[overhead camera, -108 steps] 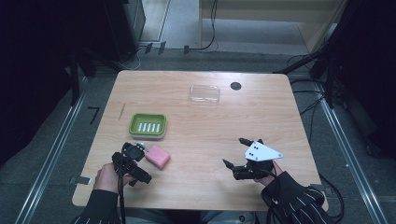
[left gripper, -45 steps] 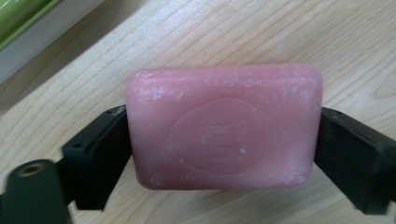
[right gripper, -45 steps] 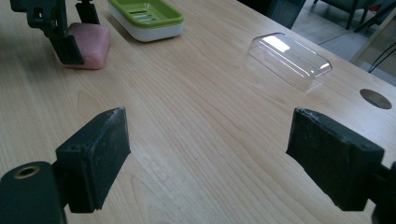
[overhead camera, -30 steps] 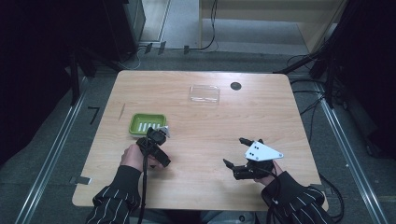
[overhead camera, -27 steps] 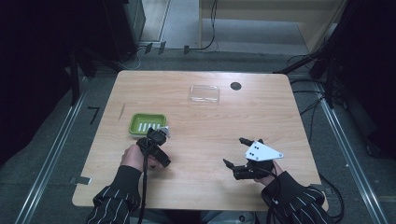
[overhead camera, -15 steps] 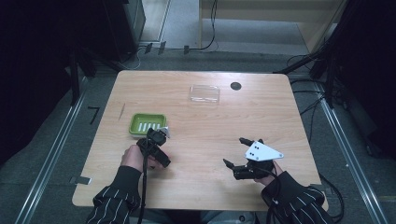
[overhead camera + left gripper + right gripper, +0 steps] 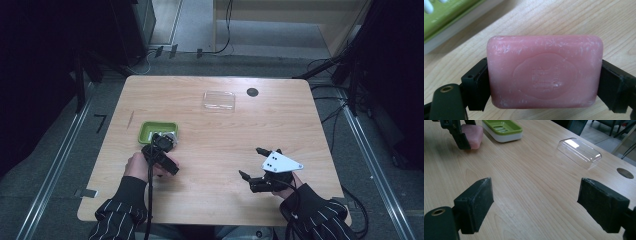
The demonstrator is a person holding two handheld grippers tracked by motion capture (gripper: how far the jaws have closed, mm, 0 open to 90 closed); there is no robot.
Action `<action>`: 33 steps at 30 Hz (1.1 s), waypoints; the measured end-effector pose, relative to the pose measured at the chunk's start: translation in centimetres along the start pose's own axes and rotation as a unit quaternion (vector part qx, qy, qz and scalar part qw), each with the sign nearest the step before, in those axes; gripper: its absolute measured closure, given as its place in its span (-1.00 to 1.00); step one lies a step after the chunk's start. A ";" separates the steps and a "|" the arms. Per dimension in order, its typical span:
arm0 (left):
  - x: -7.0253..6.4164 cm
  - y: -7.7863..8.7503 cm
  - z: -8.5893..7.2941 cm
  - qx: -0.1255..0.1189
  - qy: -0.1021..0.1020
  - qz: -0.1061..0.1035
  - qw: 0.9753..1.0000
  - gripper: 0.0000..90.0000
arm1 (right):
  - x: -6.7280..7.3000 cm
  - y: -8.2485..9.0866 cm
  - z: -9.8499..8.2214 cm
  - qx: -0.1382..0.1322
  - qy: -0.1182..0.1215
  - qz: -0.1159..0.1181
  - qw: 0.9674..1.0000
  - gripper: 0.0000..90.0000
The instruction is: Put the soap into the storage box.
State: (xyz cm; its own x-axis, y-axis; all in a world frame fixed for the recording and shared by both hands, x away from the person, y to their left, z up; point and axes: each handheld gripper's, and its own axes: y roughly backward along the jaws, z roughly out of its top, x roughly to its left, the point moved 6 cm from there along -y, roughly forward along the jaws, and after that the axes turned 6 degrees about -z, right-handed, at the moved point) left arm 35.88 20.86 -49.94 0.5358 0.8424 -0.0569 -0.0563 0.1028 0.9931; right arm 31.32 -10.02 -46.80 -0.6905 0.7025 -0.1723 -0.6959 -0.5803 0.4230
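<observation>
Both sleeves (image 7: 120, 212) are dark with thin pale stripes. The left gripper (image 7: 159, 150) is black, a black cable (image 7: 149, 200) trailing back along the forearm. The right gripper (image 7: 255, 172) is black too, topped by a pale grey three-cornered plate (image 7: 279, 162) with small dark screws; its black jaws end in blocky, scuffed pads (image 7: 477, 200)

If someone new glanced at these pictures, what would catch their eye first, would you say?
Most striking is the pink soap bar, clamped between the jaws of the left gripper just above the wood. Beside it sits the green soap dish, and farther across the table lies a clear plastic lid. The right gripper rests open.
</observation>
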 end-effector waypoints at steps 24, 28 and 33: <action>2.4 2.1 1.6 -0.034 0.033 0.008 0.999 -0.69 | 0.0 0.0 -0.1 0.001 -0.002 -0.001 1.000 -0.70; 2.7 2.4 1.8 -0.038 0.037 0.006 0.999 -0.69 | 0.0 0.0 0.0 0.001 -0.002 -0.001 1.000 -0.70; 3.3 2.8 2.1 -0.049 0.049 0.007 0.998 -0.69 | 0.0 0.0 -0.1 0.001 -0.002 -0.001 1.000 -0.70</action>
State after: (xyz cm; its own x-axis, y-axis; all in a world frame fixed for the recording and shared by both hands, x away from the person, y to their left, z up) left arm 39.30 22.84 -47.13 0.4501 0.8911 -0.0569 -0.1484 0.1375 0.9793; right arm 31.31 -10.10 -46.82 -0.6877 0.7059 -0.1698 -0.6973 -0.5770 0.4251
